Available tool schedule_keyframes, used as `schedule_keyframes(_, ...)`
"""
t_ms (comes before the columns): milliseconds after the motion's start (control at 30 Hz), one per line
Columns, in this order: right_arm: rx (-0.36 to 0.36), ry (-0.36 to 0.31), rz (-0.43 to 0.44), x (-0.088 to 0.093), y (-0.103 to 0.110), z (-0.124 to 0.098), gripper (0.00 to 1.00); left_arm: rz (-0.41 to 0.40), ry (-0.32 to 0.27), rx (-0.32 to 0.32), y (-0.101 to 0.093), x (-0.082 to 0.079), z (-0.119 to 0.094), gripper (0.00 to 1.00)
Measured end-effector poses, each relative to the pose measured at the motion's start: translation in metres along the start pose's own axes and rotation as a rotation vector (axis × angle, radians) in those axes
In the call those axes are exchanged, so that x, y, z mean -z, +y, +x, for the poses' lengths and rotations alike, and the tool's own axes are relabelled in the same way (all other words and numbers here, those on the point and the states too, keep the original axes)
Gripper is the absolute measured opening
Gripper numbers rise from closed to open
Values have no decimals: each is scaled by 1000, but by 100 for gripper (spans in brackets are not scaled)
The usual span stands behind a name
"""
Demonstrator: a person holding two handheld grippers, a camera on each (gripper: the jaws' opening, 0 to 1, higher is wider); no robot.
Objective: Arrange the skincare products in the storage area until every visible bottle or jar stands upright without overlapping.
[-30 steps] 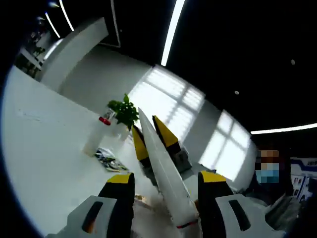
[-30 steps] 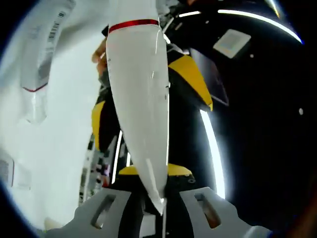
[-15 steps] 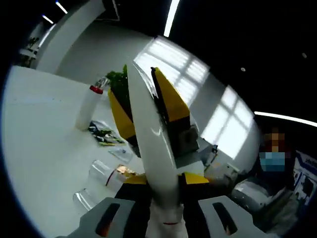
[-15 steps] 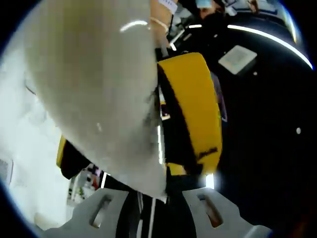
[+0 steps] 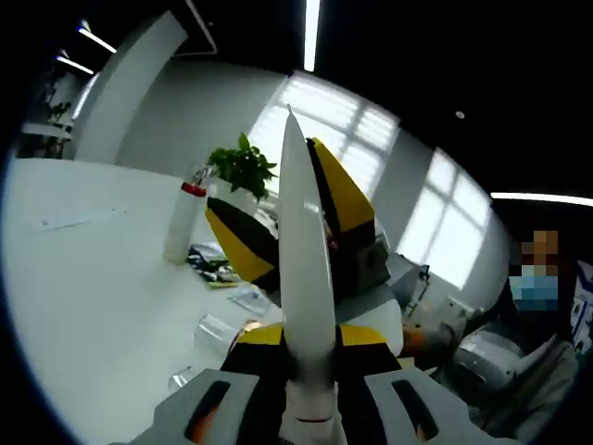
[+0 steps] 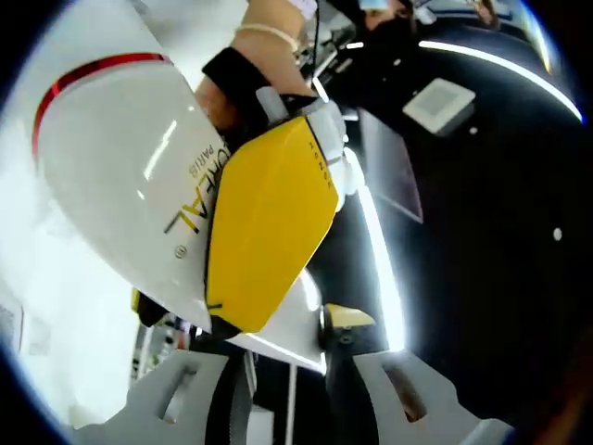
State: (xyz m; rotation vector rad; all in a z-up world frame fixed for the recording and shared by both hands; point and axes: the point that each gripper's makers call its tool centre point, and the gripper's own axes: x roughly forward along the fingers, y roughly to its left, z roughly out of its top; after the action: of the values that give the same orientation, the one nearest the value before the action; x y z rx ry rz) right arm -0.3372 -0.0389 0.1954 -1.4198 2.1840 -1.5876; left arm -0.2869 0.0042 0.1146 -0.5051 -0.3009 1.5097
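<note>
Left gripper (image 5: 306,366) clamped on white squeeze tube (image 5: 306,269) near its cap; right gripper (image 6: 287,357) pinching the tube's crimped end. White red-capped bottle (image 5: 182,222) upright on white worktop (image 5: 83,278).

one white tube (image 5: 306,278), one red-capped bottle (image 5: 182,222), one potted plant (image 5: 243,167), two tongs (image 5: 306,371)

Strong backlight from blown-out windows (image 5: 352,139) and ceiling light strips (image 5: 309,37); dark ceiling, high contrast. Glare streaks on white tube (image 5: 308,278), near-field soft in right gripper view. Heavy fisheye bending at edges; table (image 5: 83,278) overexposed.
</note>
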Motion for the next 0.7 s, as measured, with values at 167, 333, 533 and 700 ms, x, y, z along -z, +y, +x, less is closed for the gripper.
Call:
schedule_keyframes(167, 3, -47, 118, -12, -8, -3, 33, 5, -67, 18, -6, -12, -11, 17)
schedule_keyframes(333, -11, -32, 144, -9, -6, 1, 31, -17, -116, 31, 1, -21, -18, 17)
schedule_keyframes(533, -40, -14, 187, -2, -2, 3, 24, -46, -206, 26, 3, -32, -26, 17)
schedule_keyframes(700, -101, 33, 317, 8, 10, 5, 13, -27, -308, 42, -1, -48, -41, 17)
